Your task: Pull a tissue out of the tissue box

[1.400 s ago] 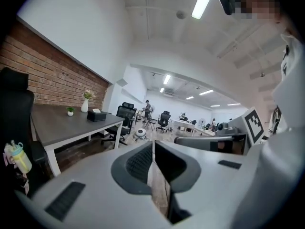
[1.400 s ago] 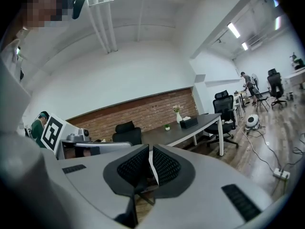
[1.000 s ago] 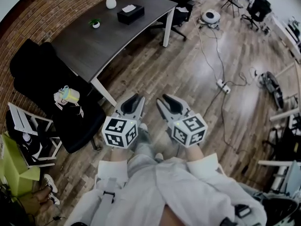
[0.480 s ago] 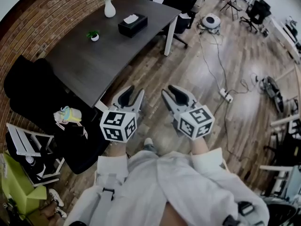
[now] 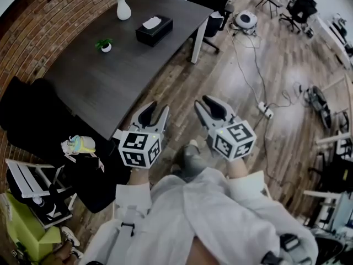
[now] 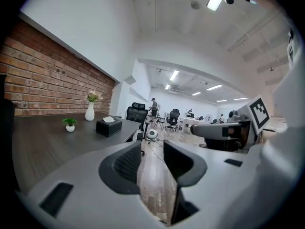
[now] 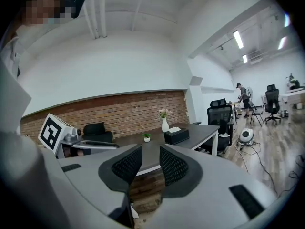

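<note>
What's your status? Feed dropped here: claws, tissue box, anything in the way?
Left claw just been opening, empty; right claw open, empty. Tissue box untouched, far end of desk, tissue poking up. Plant, vase left of it, not blocking.

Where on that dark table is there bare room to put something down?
The near half of the table is bare, from the small potted plant to the near edge. The far end is more crowded: the tissue box and the white vase stand there.

Left hand-held gripper, jaws just opened, and right hand-held gripper point forward side by side, both gaping empty.
</note>
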